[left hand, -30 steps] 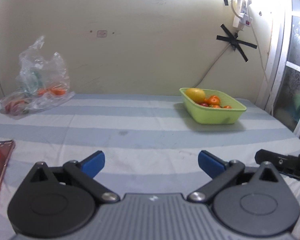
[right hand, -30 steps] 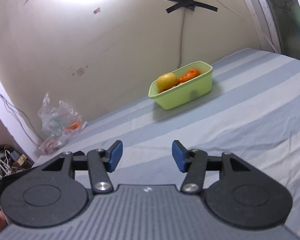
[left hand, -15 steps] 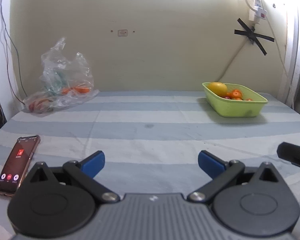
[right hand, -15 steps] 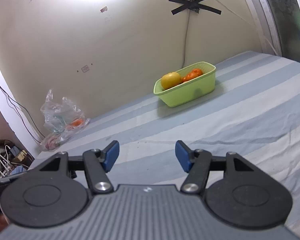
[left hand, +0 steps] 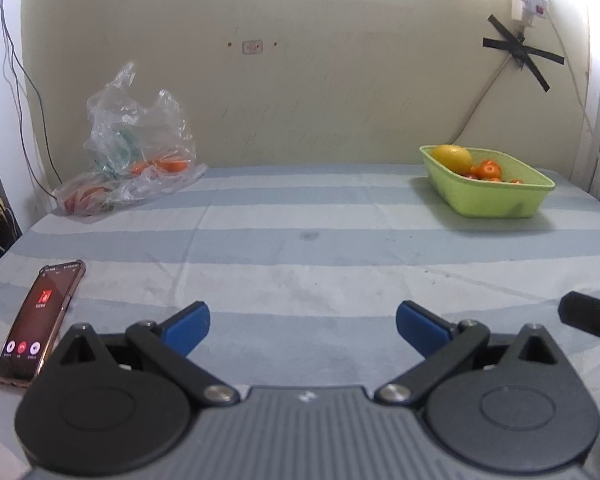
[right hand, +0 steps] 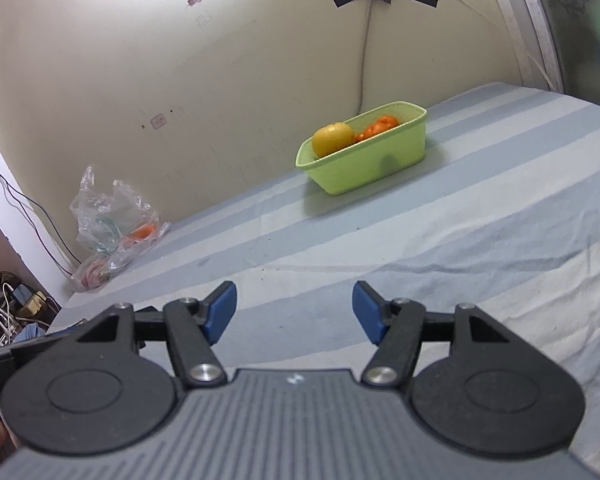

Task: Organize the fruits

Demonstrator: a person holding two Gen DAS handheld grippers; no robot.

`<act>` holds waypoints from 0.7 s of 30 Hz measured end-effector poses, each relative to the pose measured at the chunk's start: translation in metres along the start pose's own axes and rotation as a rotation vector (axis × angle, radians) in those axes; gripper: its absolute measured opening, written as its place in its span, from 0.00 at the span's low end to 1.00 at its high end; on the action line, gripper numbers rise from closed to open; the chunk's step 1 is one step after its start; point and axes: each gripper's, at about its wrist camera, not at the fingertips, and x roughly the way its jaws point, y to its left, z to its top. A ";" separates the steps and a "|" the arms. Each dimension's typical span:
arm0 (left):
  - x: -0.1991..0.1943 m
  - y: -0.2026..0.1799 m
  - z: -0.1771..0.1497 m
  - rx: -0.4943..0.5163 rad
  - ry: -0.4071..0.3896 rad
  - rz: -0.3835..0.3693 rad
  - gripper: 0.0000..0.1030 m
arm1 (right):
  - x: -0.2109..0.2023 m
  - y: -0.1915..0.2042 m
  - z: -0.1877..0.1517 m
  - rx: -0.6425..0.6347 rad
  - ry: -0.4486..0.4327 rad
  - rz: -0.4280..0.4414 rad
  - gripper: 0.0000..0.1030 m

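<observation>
Over at the frame's left, the plastic bag holds fruit; both claws, left gripper and right gripper, gape empty. Next grab probably there, then the basket.

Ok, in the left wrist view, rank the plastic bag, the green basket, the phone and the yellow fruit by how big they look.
1. Plastic bag, largest.
2. Green basket.
3. Phone; it lies much nearer the camera, so its true rank against the basket is unsure.
4. Yellow fruit in the basket, smallest.
</observation>
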 end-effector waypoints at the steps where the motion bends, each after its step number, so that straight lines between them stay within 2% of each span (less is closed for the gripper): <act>1: 0.002 0.000 0.000 -0.006 0.007 0.001 1.00 | 0.000 -0.001 0.000 0.002 0.000 -0.003 0.65; 7: 0.009 -0.001 0.002 0.006 -0.005 0.033 1.00 | 0.000 -0.005 -0.001 0.007 -0.019 -0.036 0.66; 12: 0.009 -0.011 0.004 0.069 -0.014 0.049 1.00 | -0.001 -0.004 -0.002 -0.001 -0.031 -0.050 0.68; 21: 0.010 -0.017 0.008 0.065 0.016 0.023 1.00 | -0.005 -0.003 0.000 -0.010 -0.065 -0.063 0.69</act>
